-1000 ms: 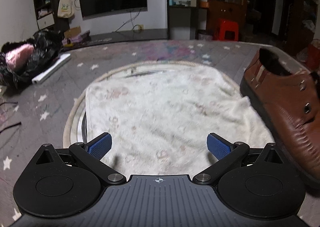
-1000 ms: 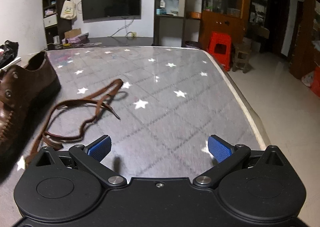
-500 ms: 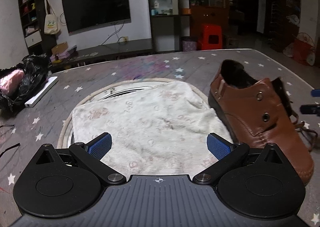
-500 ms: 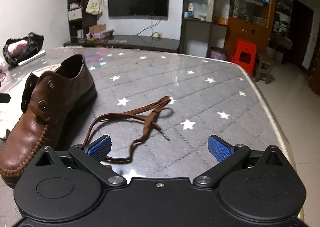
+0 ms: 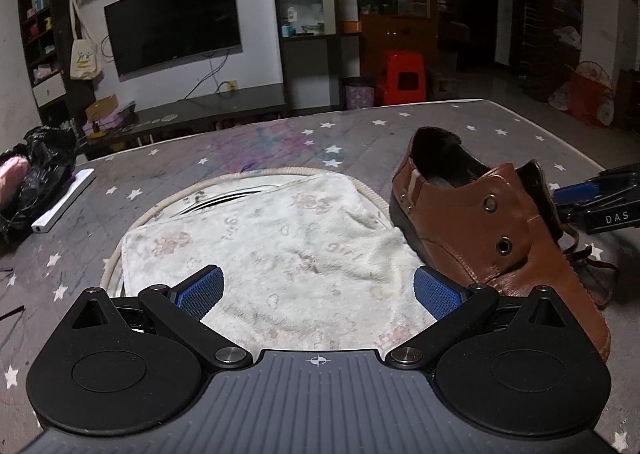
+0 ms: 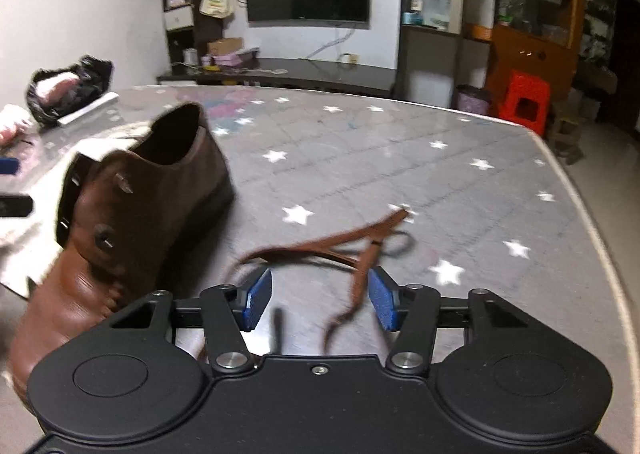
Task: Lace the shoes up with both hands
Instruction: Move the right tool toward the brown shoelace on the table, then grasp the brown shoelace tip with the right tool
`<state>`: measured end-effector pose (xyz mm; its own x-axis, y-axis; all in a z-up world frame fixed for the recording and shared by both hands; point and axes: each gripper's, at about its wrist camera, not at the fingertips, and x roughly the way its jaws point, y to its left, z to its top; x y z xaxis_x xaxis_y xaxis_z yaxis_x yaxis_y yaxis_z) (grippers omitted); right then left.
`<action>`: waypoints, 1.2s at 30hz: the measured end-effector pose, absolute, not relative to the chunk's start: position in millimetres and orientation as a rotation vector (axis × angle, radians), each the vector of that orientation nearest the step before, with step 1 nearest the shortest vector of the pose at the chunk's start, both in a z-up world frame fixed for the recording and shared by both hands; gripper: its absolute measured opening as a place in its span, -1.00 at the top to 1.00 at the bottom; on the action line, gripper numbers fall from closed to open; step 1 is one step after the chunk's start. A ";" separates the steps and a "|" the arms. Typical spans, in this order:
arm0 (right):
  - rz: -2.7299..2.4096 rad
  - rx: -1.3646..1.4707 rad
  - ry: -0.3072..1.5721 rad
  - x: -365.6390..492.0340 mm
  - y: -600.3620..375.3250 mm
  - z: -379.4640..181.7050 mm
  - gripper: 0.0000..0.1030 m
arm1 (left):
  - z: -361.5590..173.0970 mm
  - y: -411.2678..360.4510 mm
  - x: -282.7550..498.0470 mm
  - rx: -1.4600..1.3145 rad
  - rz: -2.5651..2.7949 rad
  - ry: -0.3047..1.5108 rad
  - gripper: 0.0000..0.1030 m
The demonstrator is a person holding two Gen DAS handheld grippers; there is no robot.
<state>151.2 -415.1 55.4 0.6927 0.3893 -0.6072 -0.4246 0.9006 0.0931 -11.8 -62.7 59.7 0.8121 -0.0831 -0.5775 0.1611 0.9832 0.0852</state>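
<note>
A brown leather shoe (image 5: 488, 222) with metal eyelets stands on the star-patterned table, right of a white towel (image 5: 276, 254). It also shows in the right wrist view (image 6: 132, 214), at the left. A loose brown lace (image 6: 344, 250) lies on the table right of the shoe. My left gripper (image 5: 318, 292) is open and empty over the towel. My right gripper (image 6: 320, 300) is half closed, its jaws on either side of a strand of the lace without pinching it. The right gripper also shows in the left wrist view (image 5: 588, 202), behind the shoe.
The towel lies on a round woven mat (image 5: 168, 206). A black plastic bag (image 5: 40, 170) and a white bar (image 5: 64, 200) sit at the table's left. The table's right edge (image 6: 592, 222) drops to the floor, with a red stool (image 6: 524, 98) beyond.
My right gripper has moved left toward the shoe and lace, and its jaws have narrowed around a lace strand. My left gripper has swung right, bringing the shoe into fuller view.
</note>
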 end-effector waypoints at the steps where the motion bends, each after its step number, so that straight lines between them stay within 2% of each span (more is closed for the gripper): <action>1: 0.478 -0.048 0.673 151.0 -414.1 55.4 -0.12 | 59.5 -62.9 -11.0 0.134 -0.131 0.610 -0.99; 6: 0.563 -0.047 0.705 143.0 -383.9 49.6 -0.07 | 56.8 -63.3 -6.4 0.136 -0.134 0.617 -0.99; 9: 0.573 -0.080 0.715 139.8 -381.3 48.1 0.21 | 56.5 -63.4 -5.9 0.136 -0.136 0.617 -0.99; 10: 0.577 -0.091 0.716 138.1 -381.3 48.6 0.59 | 56.4 -63.3 -5.9 0.136 -0.137 0.617 -0.99; 11: 0.571 -0.123 0.712 134.7 -380.4 48.6 0.80 | 56.8 -63.3 -6.3 0.137 -0.139 0.616 -0.99; 14: 0.574 -0.204 0.708 119.9 -385.1 50.0 0.93 | 57.9 -63.2 -7.4 0.139 -0.145 0.611 -0.99; 21: 0.561 -0.430 0.727 64.4 -420.4 56.1 0.95 | 60.5 -62.9 -10.0 0.144 -0.160 0.601 -0.99; 26: 0.543 -0.560 0.844 40.8 -439.9 59.9 0.94 | 61.2 -64.1 -6.5 0.148 -0.165 0.601 -0.99; 27: 0.548 -0.553 0.859 38.5 -444.8 61.8 0.86 | 61.4 -64.6 -6.2 0.148 -0.167 0.602 -0.99; 29: 0.557 -0.526 0.870 36.7 -451.8 67.0 0.60 | 62.4 -66.5 -5.9 0.155 -0.174 0.600 -0.99; 30: 0.560 -0.504 0.867 37.3 -453.6 70.4 0.54 | 63.1 -67.1 -6.1 0.158 -0.177 0.598 -0.99; 36: 0.526 -0.317 0.806 75.8 -435.7 80.0 0.51 | 70.1 -69.5 -6.4 0.173 -0.184 0.590 -0.99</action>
